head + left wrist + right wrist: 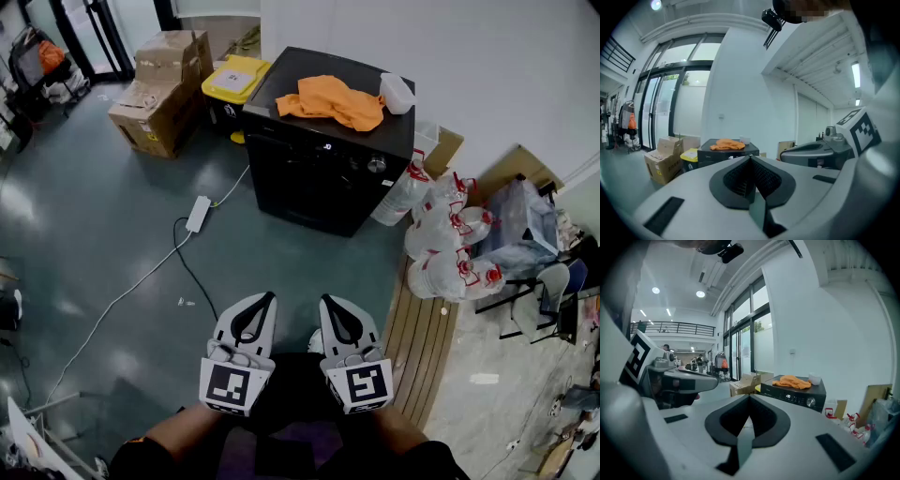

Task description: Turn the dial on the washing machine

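Open lab hall: mezzanine railing (pixel 672 326), cardboard boxes (pixel 161 89)

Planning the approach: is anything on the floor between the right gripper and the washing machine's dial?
Nothing visible. Bare floor lies between the right gripper and the dial; the bottles stand off to the right, beside the washing machine.

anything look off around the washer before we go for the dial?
Nothing spilled or damaged. An orange cloth lies crumpled on top of the washing machine, next to a white tub. A power strip lies loose on the floor nearby.
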Motion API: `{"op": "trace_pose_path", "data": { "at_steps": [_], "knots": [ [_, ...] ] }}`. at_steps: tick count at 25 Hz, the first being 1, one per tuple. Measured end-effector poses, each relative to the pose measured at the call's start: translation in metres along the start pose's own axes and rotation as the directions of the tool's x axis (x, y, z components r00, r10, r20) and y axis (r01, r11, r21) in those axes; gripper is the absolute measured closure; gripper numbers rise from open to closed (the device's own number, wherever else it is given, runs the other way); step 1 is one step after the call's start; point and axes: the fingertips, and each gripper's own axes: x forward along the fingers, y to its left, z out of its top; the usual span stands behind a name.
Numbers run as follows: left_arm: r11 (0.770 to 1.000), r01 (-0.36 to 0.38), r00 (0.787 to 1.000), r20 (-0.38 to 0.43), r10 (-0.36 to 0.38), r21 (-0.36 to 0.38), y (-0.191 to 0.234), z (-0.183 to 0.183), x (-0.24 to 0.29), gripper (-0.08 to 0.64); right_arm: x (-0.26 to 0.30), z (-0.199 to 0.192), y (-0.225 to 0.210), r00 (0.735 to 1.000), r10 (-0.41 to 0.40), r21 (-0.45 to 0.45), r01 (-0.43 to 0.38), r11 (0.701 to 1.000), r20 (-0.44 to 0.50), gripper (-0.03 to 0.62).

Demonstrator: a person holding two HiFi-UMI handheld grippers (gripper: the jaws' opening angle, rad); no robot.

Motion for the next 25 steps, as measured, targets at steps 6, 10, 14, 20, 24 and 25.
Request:
{"op": "trace_pose_path", "data": {
  "at_steps": [6, 10, 14, 20, 24, 25],
  "knots": [
    [1.000, 0.002, 1.000, -0.005, -0.002, -0.008, 0.003, 0.002, -0.001, 0.546, 0.000, -0.002, 0.001, 0.999, 0.005, -0.009, -0.005, 1.000, -0.035, 0.579],
    [1.000, 0.008, 1.000, -0.022, -0.009, -0.020, 0.005, 0.004, -0.002, 0.546, 0.000, 0.002, -0.002, 0.999, -0.012, -0.004, 0.012, 1.000, -0.041, 0.580],
    [1.000, 0.010, 1.000, -0.006, -0.010, -0.017, 0.011, 0.003, 0.001, 0.546, 0.003, 0.004, -0.006, 1.000, -0.022, 0.004, 0.022, 1.000, 0.004, 0.578],
    [0.998, -0.049, 0.998, -0.033, 0.048, -0.034, 0.046, -0.016, -0.009, 0.546, 0.002, -0.010, -0.013, 0.997, -0.074, 0.035, 0.075, 0.997, -0.026, 0.577],
    [0.994, -0.099, 0.995, -0.036, 0.098, -0.052, 0.077, -0.034, -0.017, 0.546, 0.007, -0.024, -0.016, 0.992, -0.105, 0.034, 0.108, 0.994, -0.076, 0.577],
    [0.993, -0.105, 0.994, -0.046, 0.102, -0.060, 0.083, -0.041, -0.019, 0.546, 0.010, -0.028, -0.015, 0.990, -0.111, 0.032, 0.115, 0.993, -0.090, 0.577]
  ]
}}
